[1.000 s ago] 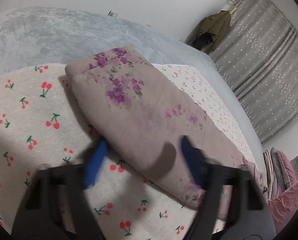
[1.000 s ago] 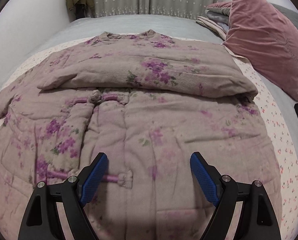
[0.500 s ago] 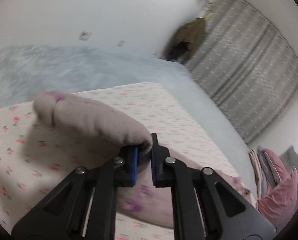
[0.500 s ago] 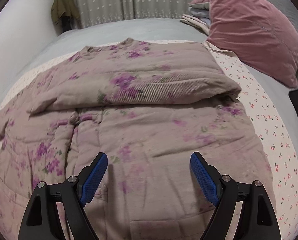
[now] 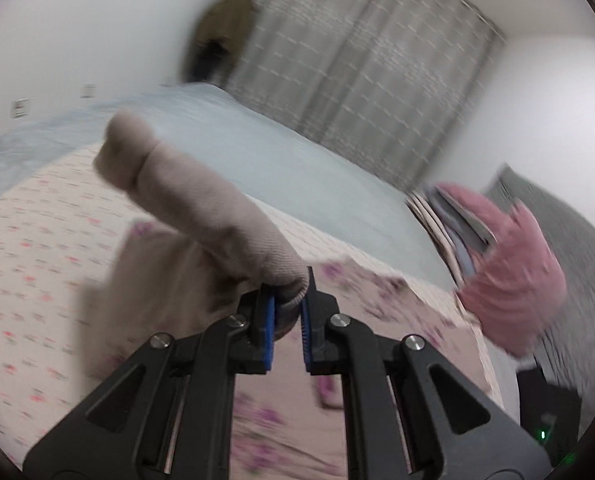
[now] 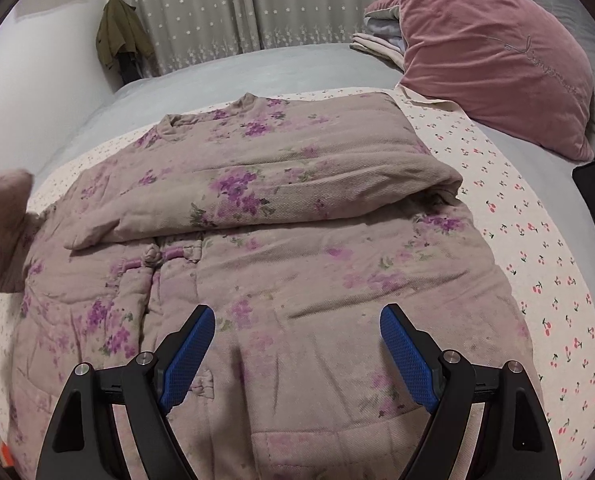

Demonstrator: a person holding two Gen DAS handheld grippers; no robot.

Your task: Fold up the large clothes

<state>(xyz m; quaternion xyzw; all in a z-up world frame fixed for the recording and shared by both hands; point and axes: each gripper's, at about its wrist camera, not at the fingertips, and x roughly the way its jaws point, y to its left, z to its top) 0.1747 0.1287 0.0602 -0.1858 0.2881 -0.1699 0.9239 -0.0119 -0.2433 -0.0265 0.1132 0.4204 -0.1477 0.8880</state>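
Note:
A padded mauve jacket [image 6: 289,248] with purple flowers lies spread on a cherry-print sheet [image 6: 537,264] on the bed. One sleeve [image 6: 281,192] is folded across its chest. My left gripper [image 5: 287,312] is shut on the edge of the other sleeve [image 5: 201,200], which hangs lifted above the sheet; that raised sleeve [image 6: 5,224] shows at the left edge of the right wrist view. My right gripper [image 6: 297,344] stands open just above the jacket's lower front, nothing between its blue pads [image 6: 405,360].
A pink velvet pillow [image 6: 493,52] and folded bedding [image 6: 377,36] lie at the head of the bed. A black object [image 6: 593,184] sits at the right edge. Grey curtains [image 6: 225,4] and a hanging olive coat [image 6: 121,28] stand behind the bed.
My left gripper closed on the sleeve and lifted it up and over toward the jacket. The right gripper stayed open and shifted slightly over the jacket's lower front.

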